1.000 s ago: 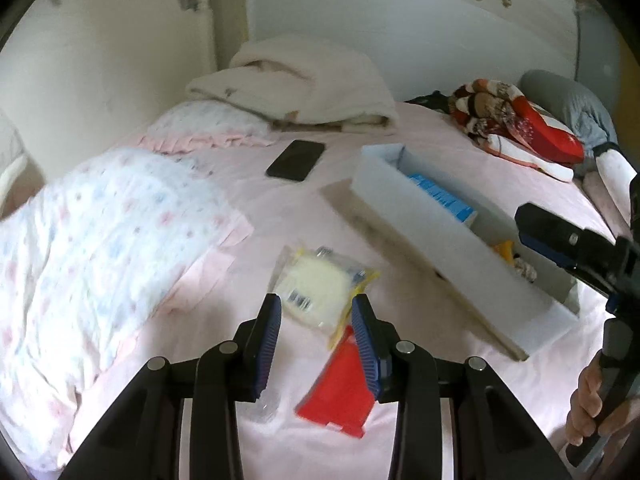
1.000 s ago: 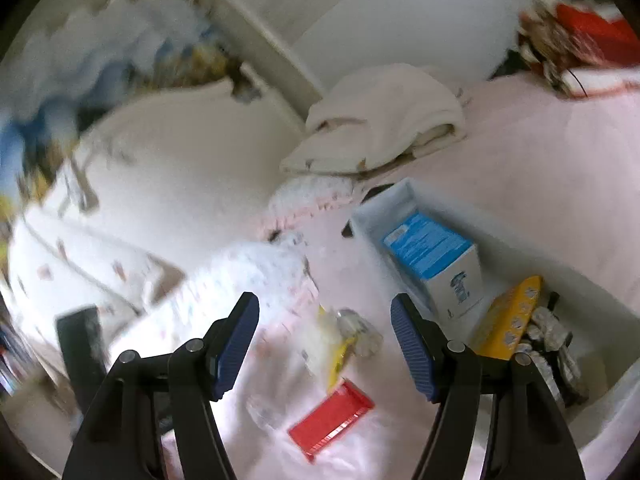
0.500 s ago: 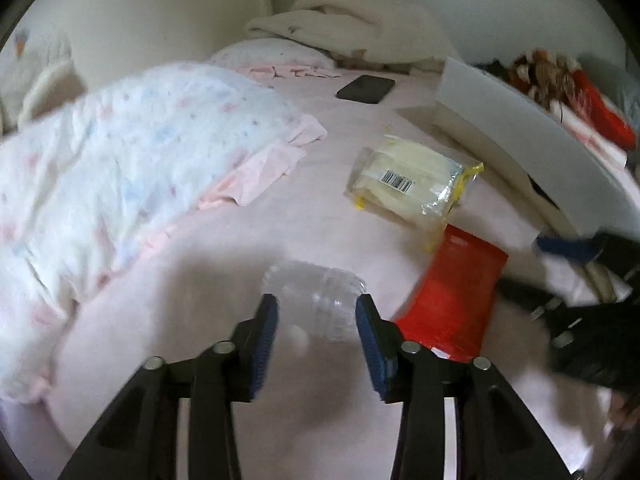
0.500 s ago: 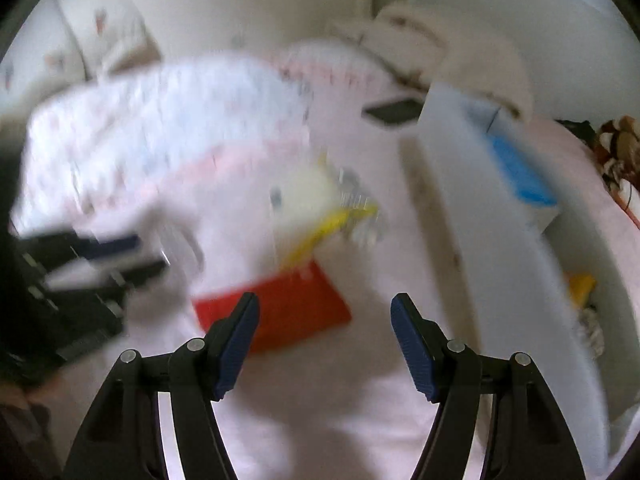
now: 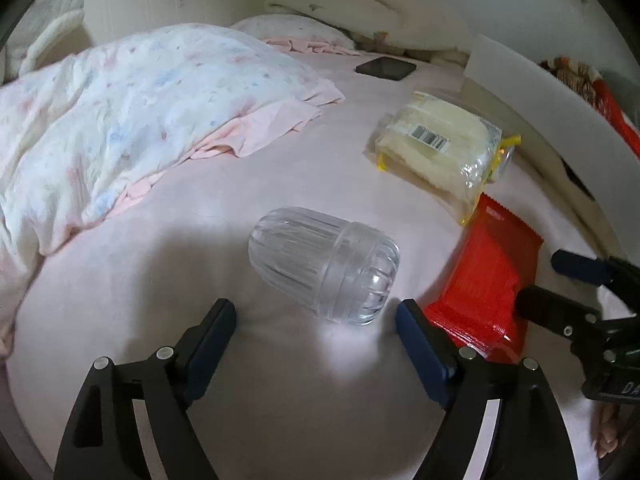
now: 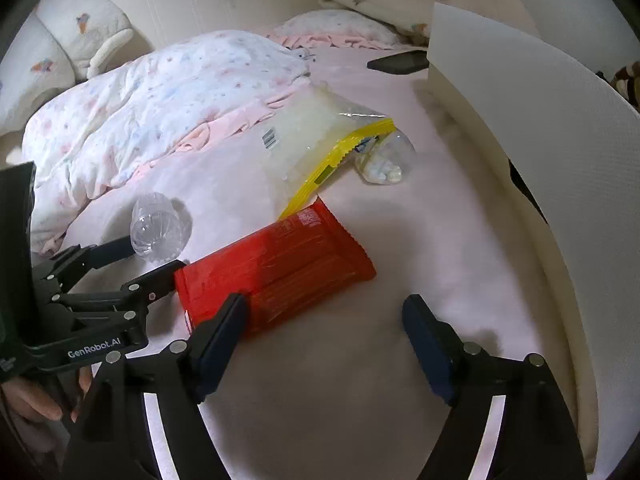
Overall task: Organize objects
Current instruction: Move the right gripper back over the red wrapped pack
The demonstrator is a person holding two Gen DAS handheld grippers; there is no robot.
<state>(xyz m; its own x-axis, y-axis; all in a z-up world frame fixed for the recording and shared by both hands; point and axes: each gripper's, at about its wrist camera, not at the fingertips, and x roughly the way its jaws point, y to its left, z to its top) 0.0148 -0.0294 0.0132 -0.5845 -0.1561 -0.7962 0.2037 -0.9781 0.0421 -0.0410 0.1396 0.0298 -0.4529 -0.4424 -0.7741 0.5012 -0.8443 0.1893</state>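
Left wrist view is showing the left gripper hovering low over the pink bedsheet, its blue-padded jaws spread wide and holding nothing, with the clear ribbed plastic jar lying on its side at frame centre, just ahead of the gap between the fingers and not touching either pad. To the right of the jar, a flat red foil packet is resting on the sheet, its near corner sitting right beside the left gripper's right finger; above it, a clear zip bag with a yellow seal and pale contents is lying in the upper right. A black phone is sitting further back, a floral white quilt is filling the upper left, and the white box wall is curving along the right edge. In the right wrist view, the right gripper is hanging over the sheet at lower centre, its jaws also wide apart and empty, its left finger overlapping the red packet's near edge in the picture; whether it is touching cannot be told. A small clear container of pale pills is lying against the zip bag's yellow end.
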